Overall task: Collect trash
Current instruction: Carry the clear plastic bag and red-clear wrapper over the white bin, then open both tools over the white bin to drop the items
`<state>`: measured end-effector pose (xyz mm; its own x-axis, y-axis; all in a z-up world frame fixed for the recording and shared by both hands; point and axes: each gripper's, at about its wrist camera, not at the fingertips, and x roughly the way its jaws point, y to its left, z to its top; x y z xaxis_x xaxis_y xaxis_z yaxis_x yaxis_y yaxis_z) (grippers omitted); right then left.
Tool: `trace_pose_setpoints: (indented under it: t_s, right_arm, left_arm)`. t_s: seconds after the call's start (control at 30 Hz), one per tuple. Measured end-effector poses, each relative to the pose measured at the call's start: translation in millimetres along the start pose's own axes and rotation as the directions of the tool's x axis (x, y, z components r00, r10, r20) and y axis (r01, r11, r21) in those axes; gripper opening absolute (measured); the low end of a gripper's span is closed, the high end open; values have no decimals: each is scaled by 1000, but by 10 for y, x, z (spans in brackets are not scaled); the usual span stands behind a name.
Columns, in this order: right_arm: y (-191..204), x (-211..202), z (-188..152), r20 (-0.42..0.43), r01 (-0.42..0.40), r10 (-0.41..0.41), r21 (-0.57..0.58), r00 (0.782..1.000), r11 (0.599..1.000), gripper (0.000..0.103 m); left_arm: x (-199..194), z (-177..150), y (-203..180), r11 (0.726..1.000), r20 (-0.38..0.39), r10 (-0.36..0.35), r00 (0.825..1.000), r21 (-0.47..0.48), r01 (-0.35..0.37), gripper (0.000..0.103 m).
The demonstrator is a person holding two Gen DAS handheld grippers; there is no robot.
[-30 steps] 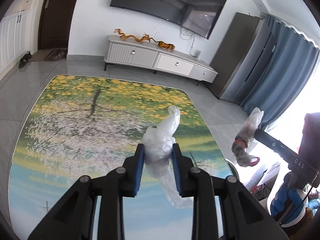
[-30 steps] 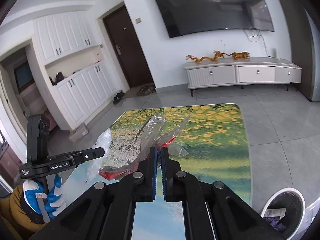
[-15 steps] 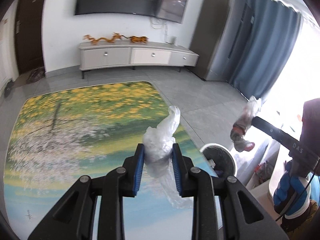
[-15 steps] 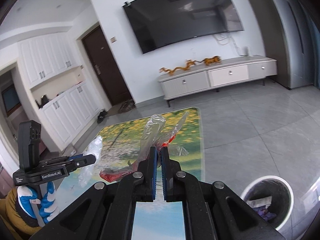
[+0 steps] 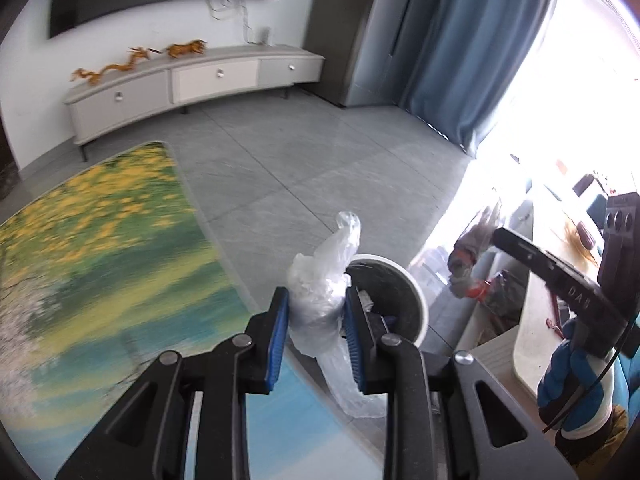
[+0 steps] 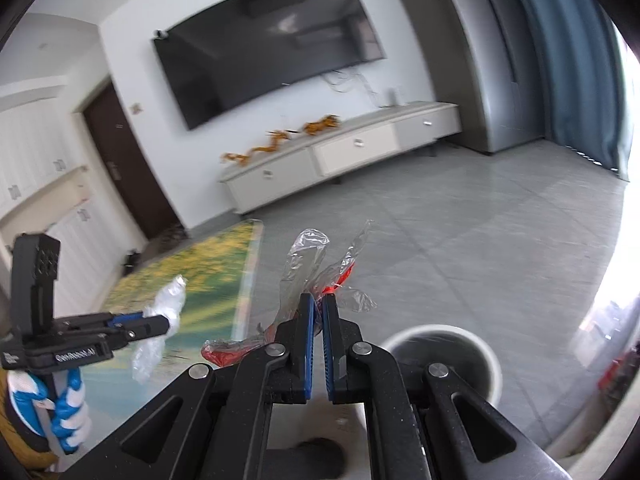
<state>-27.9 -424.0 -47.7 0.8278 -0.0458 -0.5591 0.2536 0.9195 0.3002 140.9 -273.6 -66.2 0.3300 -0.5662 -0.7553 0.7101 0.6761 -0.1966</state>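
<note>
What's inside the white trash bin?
In the left wrist view, the white trash bin holds some dark scraps near its rim. The crumpled clear plastic bag and left gripper hide the rest.

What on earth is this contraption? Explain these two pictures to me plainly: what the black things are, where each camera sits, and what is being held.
There is no robot here. A person holds a pair of hand-operated tongs in each hand, and a wide-angle camera on each looks forward along its two fingers.

The left view shows the left tongs, shut on a crumpled clear plastic bag. Beyond them stands a round white bin on the grey floor. The other tongs and the person's blue-and-white glove show at the right edge.

The right view shows the right tongs, shut on a clear wrapper with red print, with the same bin just below and ahead.

The colourful picture of yellow flowers is the table top. Both pieces of trash are held in the air near the bin, not yet dropped.
</note>
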Motion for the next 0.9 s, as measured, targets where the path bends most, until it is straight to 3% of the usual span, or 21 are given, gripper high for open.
trace_pose_setpoints:
  t_s: [0.27, 0.53, 0.67, 0.9]
  right_arm:
    - [-475, 218, -196, -82, 135, -131, 50, 988, 990, 5]
    - [-838, 579, -316, -164, 183, -165, 102, 972, 978, 7]
    - [-933, 724, -345, -195, 196, -172, 116, 966, 974, 8]
    - [-1022, 725, -347, -199, 213, -181, 155, 963, 965, 23]
  left_arm:
    - [756, 215, -443, 998, -78, -50, 996, 41, 53, 27]
    - [1473, 298, -666, 996, -161, -80, 984, 23, 85, 29]
    - [1618, 325, -691, 995, -166, -96, 981, 5, 98, 46]
    - [1588, 301, -704, 994, -161, -102, 982, 11, 105, 47]
